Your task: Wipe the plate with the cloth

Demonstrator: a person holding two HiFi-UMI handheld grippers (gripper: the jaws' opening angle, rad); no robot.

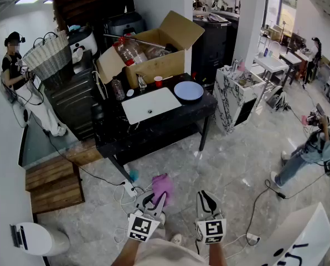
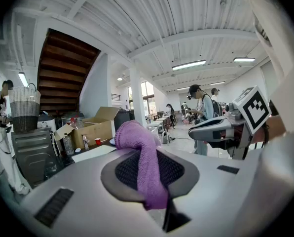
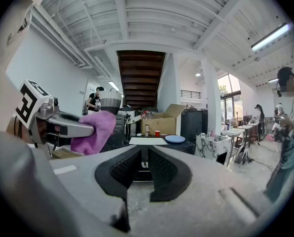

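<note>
Marble floor (image 1: pixel 237 159) lies beneath left hand-held gripper (image 1: pixel 156 200) clamping purple cloth (image 1: pixel 164 187) and right hand-held gripper (image 1: pixel 207 199), parted.

An open workshop: cluttered table (image 1: pixel 202 105), cardboard box (image 1: pixel 154 66), workbenches (image 1: pixel 270 63) (wooden staircase (image 3: pixel 141 77) overhead).

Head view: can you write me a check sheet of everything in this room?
Surface: black table with a white board on it, across the floor from the grippers.
Job's things: blue plate on the table; purple cloth in the left hand-held gripper.
Clutter: cardboard box, red cup and bottle on the table; basket to its left.
Grippers: left shut on the cloth; right hand-held gripper jaws a narrow gap apart, empty.
Cables: power strip and cords on the floor.
Surroundings: wooden pallets; one person at left, another person at right.
</note>
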